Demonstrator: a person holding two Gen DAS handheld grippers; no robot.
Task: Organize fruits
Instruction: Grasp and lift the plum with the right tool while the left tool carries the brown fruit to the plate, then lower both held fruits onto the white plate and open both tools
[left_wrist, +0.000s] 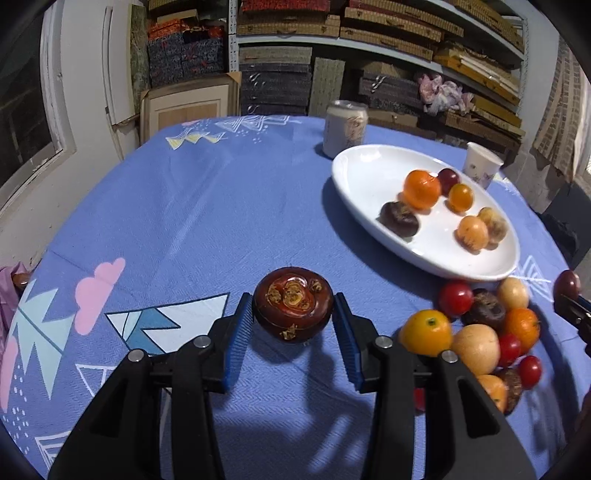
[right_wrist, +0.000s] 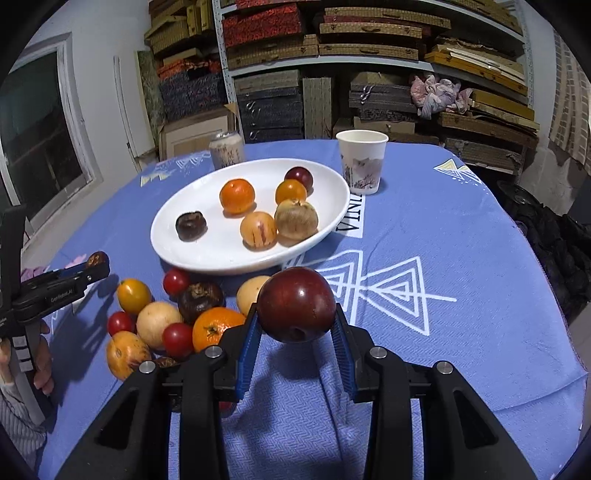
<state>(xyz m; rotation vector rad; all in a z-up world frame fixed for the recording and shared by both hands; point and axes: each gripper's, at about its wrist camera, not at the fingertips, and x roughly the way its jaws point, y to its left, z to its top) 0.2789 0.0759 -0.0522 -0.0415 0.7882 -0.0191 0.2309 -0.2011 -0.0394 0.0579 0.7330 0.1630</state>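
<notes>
Dark-red plum (right_wrist: 296, 303) clamped in your right gripper (right_wrist: 296, 332); white plate (right_wrist: 207, 254) lies ahead-left. Left gripper (left_wrist: 293, 325) grips the brown fruit (left_wrist: 292, 308).

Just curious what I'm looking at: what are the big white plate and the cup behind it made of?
White plate: probably glazed ceramic, as its smooth surface shows glossy highlights, though melamine could look alike. Cup: likely paper, given its matte printed wall and thin rolled rim.
</notes>
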